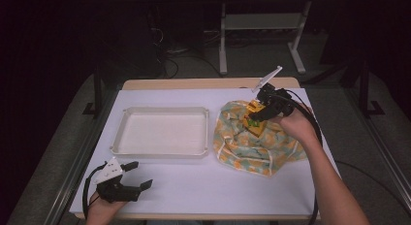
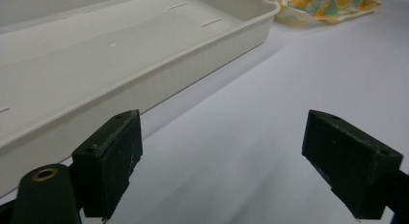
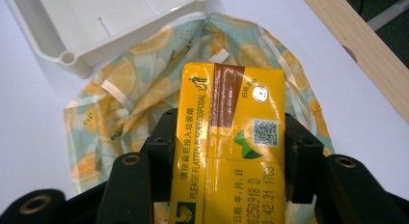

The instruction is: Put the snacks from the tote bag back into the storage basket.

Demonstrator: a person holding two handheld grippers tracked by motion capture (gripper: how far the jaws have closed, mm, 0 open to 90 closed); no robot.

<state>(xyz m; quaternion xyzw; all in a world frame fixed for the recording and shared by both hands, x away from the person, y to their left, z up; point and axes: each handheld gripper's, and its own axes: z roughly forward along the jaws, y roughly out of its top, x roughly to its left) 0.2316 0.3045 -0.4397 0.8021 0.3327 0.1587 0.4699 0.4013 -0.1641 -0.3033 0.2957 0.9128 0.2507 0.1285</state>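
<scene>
white sheeting covers the bench under a dark room. nearest, the left tongs rest at the front edge, spread wide and empty. just beyond lies an empty white tray. farther right, the right tongs pinch a yellow drink carton by its two long sides, lifted above a lemon-print cloth bag beside the tray. the carton looks light and glossy, likely slippery and easily crushed, so a gentle hold on its flat sides suits it. the soft bag could snag; the tray's rim stands between.
</scene>
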